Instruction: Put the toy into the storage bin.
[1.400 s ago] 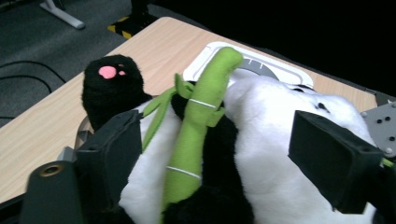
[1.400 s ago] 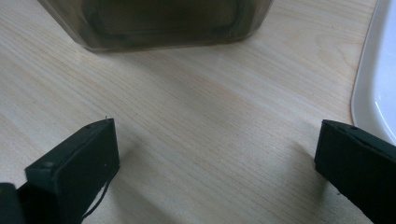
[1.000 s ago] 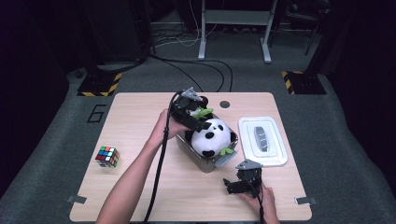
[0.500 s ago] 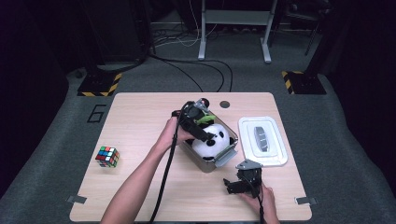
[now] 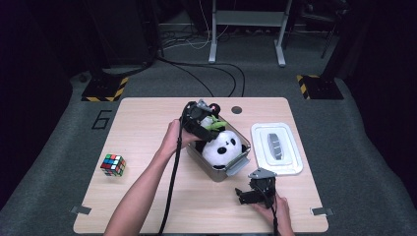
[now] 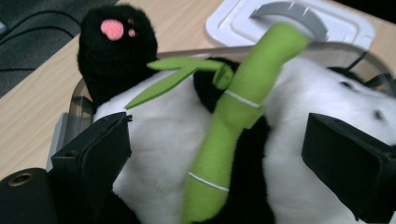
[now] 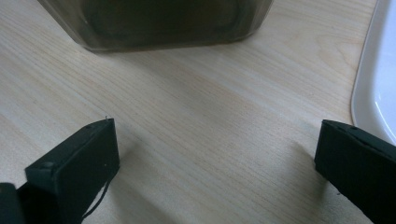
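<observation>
Left gripper is held open over panda in bin; right gripper is held open nr bin.

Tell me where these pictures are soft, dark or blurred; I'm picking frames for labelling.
High view: table evenly lit, floor behind dark, toy panda small and slightly soft. Left gripper view: green bamboo stick and white fur fairly sharp, stick tip and white lid blurred. Right gripper view: wood grain crisp, soft jaw shadows, box dark and murky.
</observation>
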